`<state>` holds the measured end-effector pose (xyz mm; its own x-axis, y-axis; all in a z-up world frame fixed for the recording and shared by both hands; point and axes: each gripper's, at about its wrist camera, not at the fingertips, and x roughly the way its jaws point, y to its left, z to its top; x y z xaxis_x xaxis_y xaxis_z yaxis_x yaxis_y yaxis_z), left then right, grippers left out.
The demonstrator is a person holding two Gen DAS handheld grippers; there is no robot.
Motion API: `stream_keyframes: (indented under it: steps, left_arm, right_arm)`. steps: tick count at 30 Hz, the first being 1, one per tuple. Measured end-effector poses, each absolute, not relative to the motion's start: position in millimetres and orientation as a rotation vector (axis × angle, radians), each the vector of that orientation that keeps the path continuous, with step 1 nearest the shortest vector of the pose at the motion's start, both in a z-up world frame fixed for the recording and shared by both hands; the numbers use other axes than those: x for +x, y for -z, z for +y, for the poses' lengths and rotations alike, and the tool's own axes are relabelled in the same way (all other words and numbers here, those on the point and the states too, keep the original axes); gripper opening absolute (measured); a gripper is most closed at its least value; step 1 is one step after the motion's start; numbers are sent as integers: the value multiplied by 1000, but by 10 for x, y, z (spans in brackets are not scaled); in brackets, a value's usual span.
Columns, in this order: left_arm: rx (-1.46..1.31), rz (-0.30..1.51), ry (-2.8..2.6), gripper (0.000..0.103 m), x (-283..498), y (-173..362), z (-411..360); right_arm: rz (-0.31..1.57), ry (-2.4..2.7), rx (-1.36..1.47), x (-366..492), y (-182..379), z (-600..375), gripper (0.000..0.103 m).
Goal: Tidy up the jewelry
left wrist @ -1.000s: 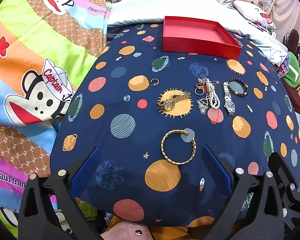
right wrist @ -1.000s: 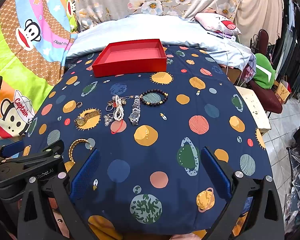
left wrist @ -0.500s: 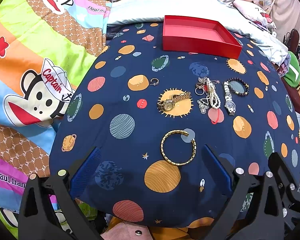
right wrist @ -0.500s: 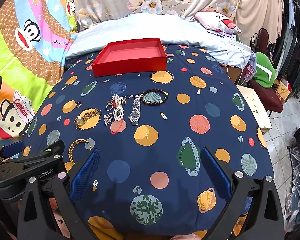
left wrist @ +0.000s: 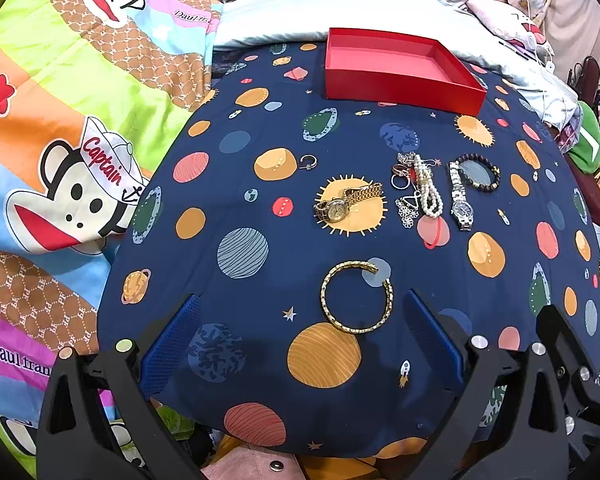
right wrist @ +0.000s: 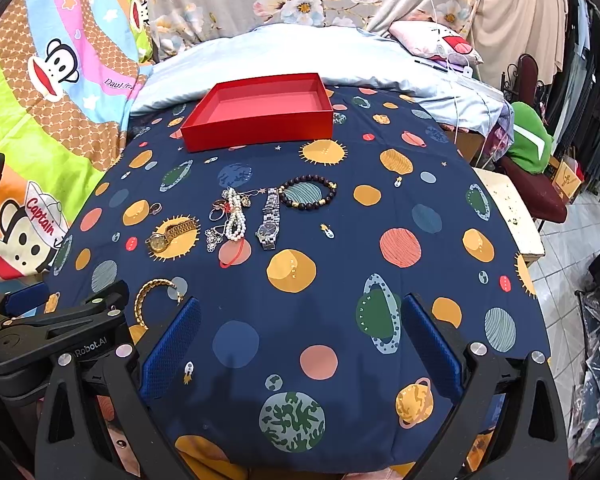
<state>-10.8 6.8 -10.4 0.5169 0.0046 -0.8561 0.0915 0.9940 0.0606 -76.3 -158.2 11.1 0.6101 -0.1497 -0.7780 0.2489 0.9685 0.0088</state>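
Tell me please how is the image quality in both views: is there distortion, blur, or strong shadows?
Left wrist view: strong fisheye bending, dark corners; the gold bangle and gold watch are sharp; a soft shadow lies on the cloth between the fingers. Right wrist view: the same bending; the red tray is clear, the light is even, with no strong glare.

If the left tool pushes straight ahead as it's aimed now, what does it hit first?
Probably the gold bangle: it lies on the planet-print cloth just ahead of the open left tool, toward its right finger. The gold watch comes next, further on. Depth is uncertain through the fisheye.
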Motion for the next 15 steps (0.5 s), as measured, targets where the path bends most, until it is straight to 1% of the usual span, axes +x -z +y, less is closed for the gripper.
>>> stream_keyframes:
  steps: [7,15]
  left_arm:
    - [100,1034,52,98,-84,104,59]
    - [72,1103,87,98,29,245,74]
  right_arm:
    - [890,231,121,-764,-76,-1575,98]
    - [912,221,135,-699,42,-1652,98]
